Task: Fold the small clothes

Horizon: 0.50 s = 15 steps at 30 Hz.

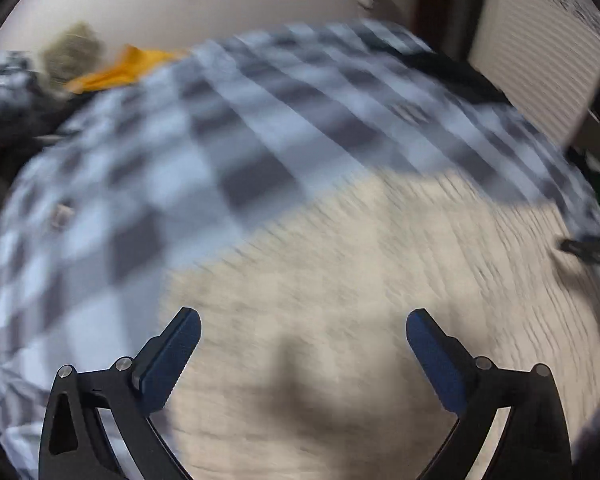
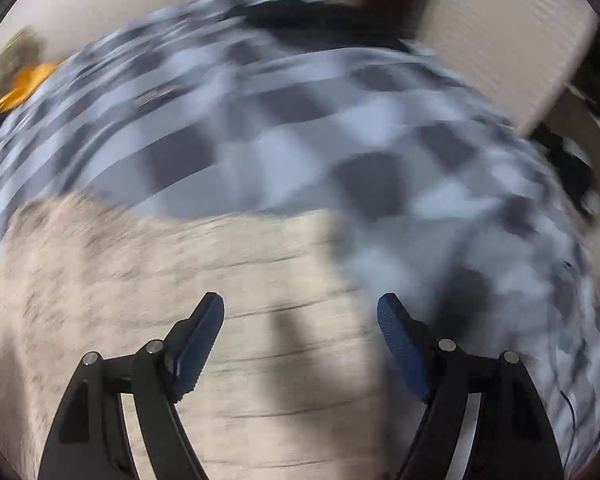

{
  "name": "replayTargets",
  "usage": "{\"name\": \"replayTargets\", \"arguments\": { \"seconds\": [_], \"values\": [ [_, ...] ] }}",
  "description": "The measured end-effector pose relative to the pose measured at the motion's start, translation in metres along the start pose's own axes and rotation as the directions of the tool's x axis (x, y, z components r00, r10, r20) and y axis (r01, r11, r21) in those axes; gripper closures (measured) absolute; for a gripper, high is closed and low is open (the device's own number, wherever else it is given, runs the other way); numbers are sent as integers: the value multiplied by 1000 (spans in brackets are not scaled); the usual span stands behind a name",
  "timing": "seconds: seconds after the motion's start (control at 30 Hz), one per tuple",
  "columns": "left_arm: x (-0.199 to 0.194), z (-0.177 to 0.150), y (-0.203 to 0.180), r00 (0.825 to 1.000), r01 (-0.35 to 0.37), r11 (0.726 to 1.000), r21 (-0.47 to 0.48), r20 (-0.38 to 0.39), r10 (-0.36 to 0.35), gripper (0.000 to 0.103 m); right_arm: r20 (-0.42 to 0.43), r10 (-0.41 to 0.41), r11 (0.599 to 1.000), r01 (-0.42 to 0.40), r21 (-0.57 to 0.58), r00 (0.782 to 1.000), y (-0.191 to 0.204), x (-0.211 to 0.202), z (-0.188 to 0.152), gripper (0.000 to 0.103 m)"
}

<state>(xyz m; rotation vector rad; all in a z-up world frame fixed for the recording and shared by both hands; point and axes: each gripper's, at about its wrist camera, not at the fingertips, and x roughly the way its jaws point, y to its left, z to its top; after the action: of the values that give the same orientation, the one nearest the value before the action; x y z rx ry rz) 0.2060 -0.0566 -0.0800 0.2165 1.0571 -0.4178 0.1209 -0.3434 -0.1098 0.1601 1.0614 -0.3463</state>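
A grey-and-white checked garment [image 1: 204, 148] lies spread on a pale wood-grain surface [image 1: 340, 300]; both views are motion-blurred. In the left wrist view it fills the left and upper part. My left gripper [image 1: 303, 322] is open and empty over bare surface, its left finger [image 1: 172, 356] at the garment's edge. In the right wrist view the checked garment [image 2: 320, 128] covers the top and right. My right gripper [image 2: 301, 306] is open and empty above bare wood-grain surface [image 2: 180, 272], its right finger [image 2: 404, 344] next to the cloth.
An orange cloth [image 1: 120, 70] and an olive cloth [image 1: 70, 50] lie at the far left beyond the garment; the orange cloth also shows in the right wrist view [image 2: 24, 84]. A dark item [image 1: 452, 72] lies on the garment's far side. A pale ribbed panel [image 1: 540, 36] stands at the upper right.
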Motion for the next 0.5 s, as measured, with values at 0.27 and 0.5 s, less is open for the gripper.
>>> {"name": "replayTargets", "arguments": {
  "seconds": [0.27, 0.5],
  "values": [
    [-27, -52, -13, 986, -135, 986, 97, -81, 143, 1, 36, -150, 983, 153, -98, 988, 19, -3, -22, 27],
    [-110, -99, 36, 961, -271, 958, -93, -78, 264, 0, 79, 208, 978, -209, 14, 975, 25, -82, -57, 27]
  ]
}}
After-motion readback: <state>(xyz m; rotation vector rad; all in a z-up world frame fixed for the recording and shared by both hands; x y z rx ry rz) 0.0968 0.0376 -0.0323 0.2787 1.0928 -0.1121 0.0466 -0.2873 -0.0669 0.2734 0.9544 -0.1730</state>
